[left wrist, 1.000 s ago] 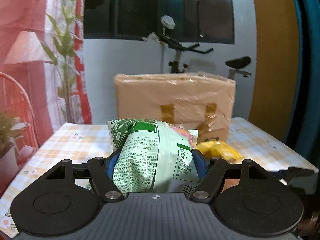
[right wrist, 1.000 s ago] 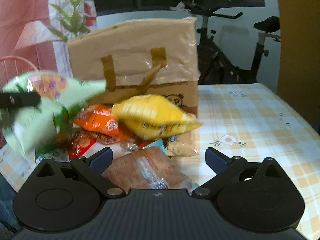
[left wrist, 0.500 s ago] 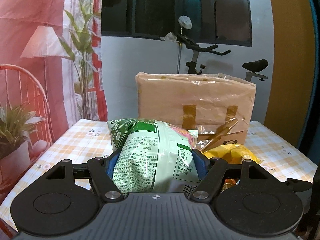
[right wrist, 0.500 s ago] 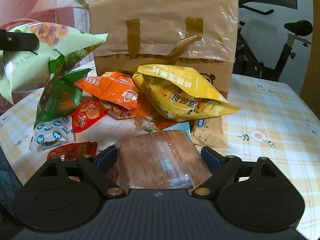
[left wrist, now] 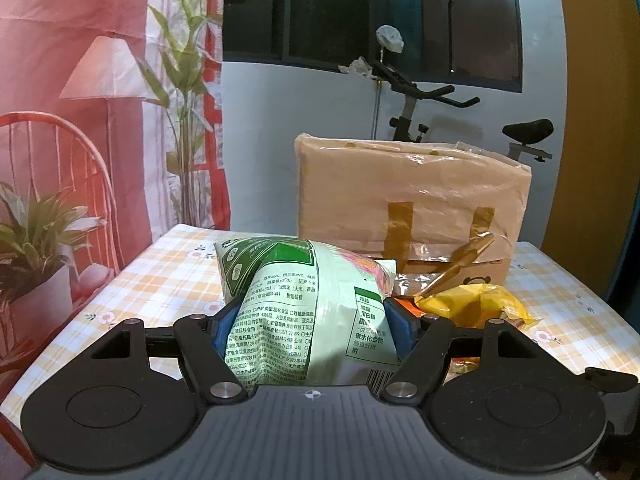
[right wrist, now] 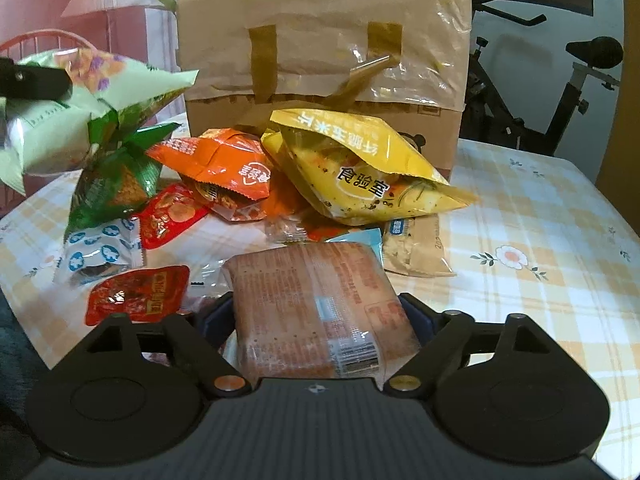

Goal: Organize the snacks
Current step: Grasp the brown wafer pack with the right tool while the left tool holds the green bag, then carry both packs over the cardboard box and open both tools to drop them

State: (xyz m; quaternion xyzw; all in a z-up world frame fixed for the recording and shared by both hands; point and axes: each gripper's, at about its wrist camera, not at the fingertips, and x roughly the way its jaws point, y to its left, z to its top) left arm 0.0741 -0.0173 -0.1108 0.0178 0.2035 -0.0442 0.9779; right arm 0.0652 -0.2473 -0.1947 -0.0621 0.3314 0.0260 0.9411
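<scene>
My left tongs (left wrist: 310, 322) pinch the green bag (left wrist: 304, 304), held up in front of the box (left wrist: 408, 200). My right tongs (right wrist: 316, 314) grip the brown pack (right wrist: 316, 304) nearest me, before the box (right wrist: 320, 40), on the bench (right wrist: 540, 240).

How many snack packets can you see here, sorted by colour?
Right wrist view, what shows clearly:
Light green: 1, the bag in the left tool
Dark green: 1
Orange: 1
Yellow: 1
Red: 2
Blue and white: 1
Tan: 1
Brown: 1, between the right tool's fingers
Total: 9; others lie partly hidden.
</scene>
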